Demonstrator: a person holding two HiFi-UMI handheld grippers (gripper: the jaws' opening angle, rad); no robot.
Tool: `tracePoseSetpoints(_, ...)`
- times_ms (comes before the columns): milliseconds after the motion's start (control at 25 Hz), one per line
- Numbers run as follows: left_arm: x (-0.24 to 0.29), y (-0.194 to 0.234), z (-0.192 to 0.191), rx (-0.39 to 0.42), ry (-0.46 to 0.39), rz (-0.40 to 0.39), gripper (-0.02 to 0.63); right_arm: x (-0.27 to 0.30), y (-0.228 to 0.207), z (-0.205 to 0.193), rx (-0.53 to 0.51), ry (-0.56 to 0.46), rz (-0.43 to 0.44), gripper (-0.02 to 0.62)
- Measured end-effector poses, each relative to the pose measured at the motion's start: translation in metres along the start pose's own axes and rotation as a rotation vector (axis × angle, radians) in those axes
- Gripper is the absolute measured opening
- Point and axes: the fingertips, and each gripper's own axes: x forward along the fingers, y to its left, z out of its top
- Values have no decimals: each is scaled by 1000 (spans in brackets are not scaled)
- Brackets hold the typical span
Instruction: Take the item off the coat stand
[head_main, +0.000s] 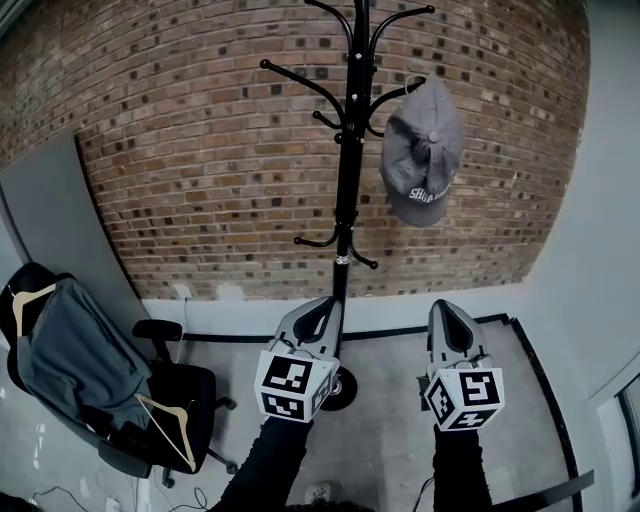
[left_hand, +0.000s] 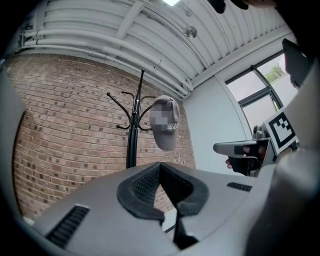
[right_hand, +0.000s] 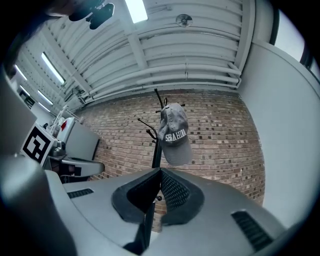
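Note:
A grey baseball cap (head_main: 423, 150) with white lettering hangs on an upper right hook of the black coat stand (head_main: 347, 200), in front of the brick wall. Both grippers are held low, well short of the stand, and point toward it. My left gripper (head_main: 318, 312) lies in line with the pole, its jaws shut with nothing between them. My right gripper (head_main: 446, 312) sits below the cap, also shut and empty. In the left gripper view the cap (left_hand: 166, 141) hangs above the closed tips (left_hand: 160, 167). In the right gripper view the cap (right_hand: 175, 135) is straight over the closed tips (right_hand: 160, 172).
A black office chair (head_main: 175, 395) stands at the left with a grey jacket (head_main: 75, 355) and wooden hangers (head_main: 170, 430) draped on it. The stand's round base (head_main: 343, 390) rests on the floor between the grippers. A grey wall (head_main: 590, 250) closes the right side.

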Motion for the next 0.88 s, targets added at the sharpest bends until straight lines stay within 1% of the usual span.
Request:
tracePoseSetpoints(200,24,18,5,-2,-17,-31,5,26,1,0,-12,-1,-21,-11)
tracePoseSetpoints(480,35,36,0,3,-15,-55,5,42,4,-1,-30,-8,-54,-11)
tracePoseSetpoints(640,39,46,-9,-8,0,-46,5,47,10,-8,-41,7,-50,-11)
tracePoseSetpoints(880,45,49,-13,-4,7,-49,5,56,7,-15,-36,16,-50,-11)
